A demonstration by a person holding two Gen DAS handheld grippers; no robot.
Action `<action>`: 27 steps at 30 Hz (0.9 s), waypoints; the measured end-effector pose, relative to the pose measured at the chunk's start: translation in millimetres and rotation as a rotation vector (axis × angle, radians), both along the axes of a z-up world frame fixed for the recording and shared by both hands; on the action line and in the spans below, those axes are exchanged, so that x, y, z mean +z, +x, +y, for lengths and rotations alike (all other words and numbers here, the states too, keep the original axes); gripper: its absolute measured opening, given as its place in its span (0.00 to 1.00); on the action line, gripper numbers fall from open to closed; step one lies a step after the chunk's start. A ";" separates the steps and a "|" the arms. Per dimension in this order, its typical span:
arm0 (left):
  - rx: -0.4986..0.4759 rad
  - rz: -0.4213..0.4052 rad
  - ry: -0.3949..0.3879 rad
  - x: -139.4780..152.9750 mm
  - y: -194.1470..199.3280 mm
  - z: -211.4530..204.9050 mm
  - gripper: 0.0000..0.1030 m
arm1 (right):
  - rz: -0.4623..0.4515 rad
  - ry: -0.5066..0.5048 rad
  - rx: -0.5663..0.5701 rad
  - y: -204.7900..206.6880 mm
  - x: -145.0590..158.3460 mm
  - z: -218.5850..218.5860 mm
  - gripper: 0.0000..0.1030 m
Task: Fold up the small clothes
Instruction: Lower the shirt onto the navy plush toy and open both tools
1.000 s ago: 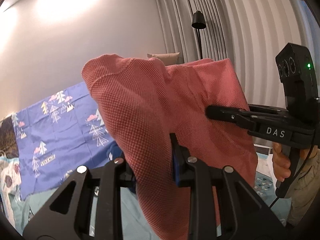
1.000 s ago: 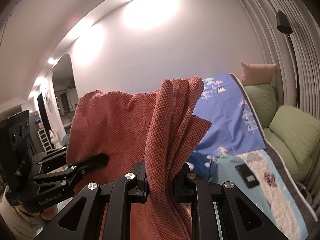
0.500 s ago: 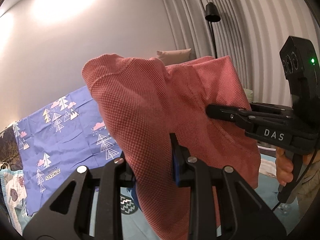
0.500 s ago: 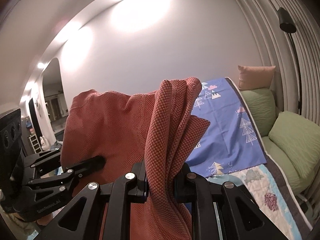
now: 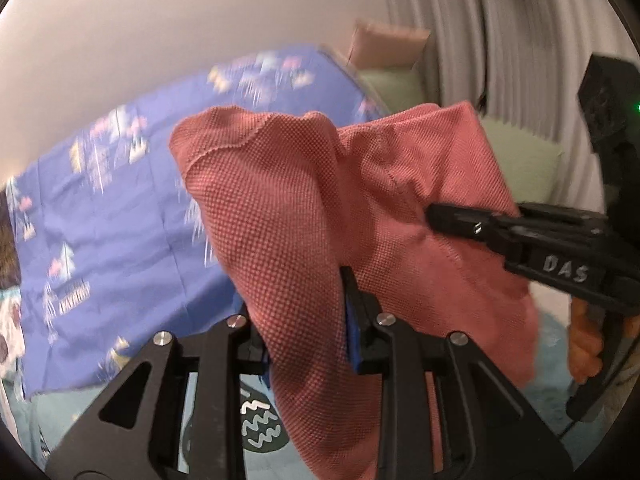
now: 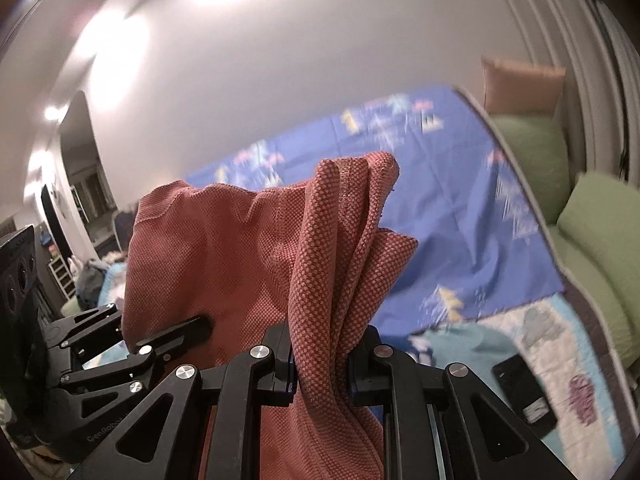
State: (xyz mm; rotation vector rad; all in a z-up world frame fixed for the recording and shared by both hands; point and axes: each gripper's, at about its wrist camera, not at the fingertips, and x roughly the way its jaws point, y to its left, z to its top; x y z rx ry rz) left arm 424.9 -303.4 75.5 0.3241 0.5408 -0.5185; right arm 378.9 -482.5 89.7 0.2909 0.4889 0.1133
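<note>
A small coral-red knit garment (image 5: 288, 216) hangs in the air, held by both grippers. My left gripper (image 5: 304, 320) is shut on one bunched edge of it. My right gripper (image 6: 320, 360) is shut on another bunched edge (image 6: 332, 280). In the left wrist view the right gripper (image 5: 440, 216) comes in from the right and pinches the cloth. In the right wrist view the left gripper (image 6: 200, 326) comes in from the lower left. The garment's lower part drops behind the fingers and is hidden.
Below lies a bed with a blue sheet printed with trees (image 5: 120, 216), also in the right wrist view (image 6: 440, 200). Green pillows (image 6: 600, 248) and a tan cushion (image 6: 520, 84) sit at its right end, by a curtain (image 5: 520, 40). A black phone (image 6: 524, 392) lies on the quilt.
Both grippers tilted downward with the garment still gripped; the bed and blue sheet have risen in view and look blurred. The grip on the cloth is unchanged.
</note>
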 end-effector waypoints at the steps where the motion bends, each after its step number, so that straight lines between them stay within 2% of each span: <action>1: 0.017 0.018 0.030 -14.5 12.2 -3.2 0.33 | 0.039 0.001 -0.009 16.6 -19.5 0.1 0.17; 4: 0.061 0.054 0.118 -66.6 38.5 -16.1 0.38 | 0.136 -0.054 -0.060 53.5 -60.5 3.0 0.20; 5: 0.060 0.045 0.107 -74.1 40.6 -15.2 0.40 | 0.189 -0.077 -0.084 66.8 -77.2 3.4 0.23; 7: 0.059 0.053 0.036 -80.9 44.0 -8.4 0.41 | 0.249 -0.069 -0.111 80.9 -104.5 -2.5 0.26; 8: 0.055 0.081 -0.002 -82.9 46.0 -4.6 0.43 | 0.238 -0.052 -0.112 80.6 -109.8 -6.0 0.28; 12: 0.045 0.063 -0.007 -86.8 43.8 0.3 0.50 | 0.215 0.042 -0.097 74.4 -119.6 -23.0 0.30; 14: 0.063 0.071 -0.019 -84.7 44.3 3.9 0.54 | 0.216 0.047 -0.110 70.2 -117.3 -23.8 0.33; 16: 0.087 0.040 -0.006 -83.4 47.2 6.3 0.59 | 0.196 0.022 -0.132 59.3 -108.2 -20.7 0.37; 18: 0.102 0.008 0.011 -77.8 40.2 10.5 0.60 | 0.168 0.012 -0.155 45.9 -97.0 -21.8 0.42; 21: 0.113 0.010 0.017 -66.7 26.6 18.4 0.61 | 0.135 -0.003 -0.180 20.1 -81.2 -24.2 0.44; 24: 0.098 0.004 -0.016 -50.4 -5.6 30.1 0.64 | 0.103 -0.067 -0.192 -19.4 -61.7 -13.1 0.44; 27: 0.064 -0.017 -0.046 -36.7 -45.0 40.3 0.70 | 0.069 -0.176 -0.219 -62.4 -41.2 14.8 0.44</action>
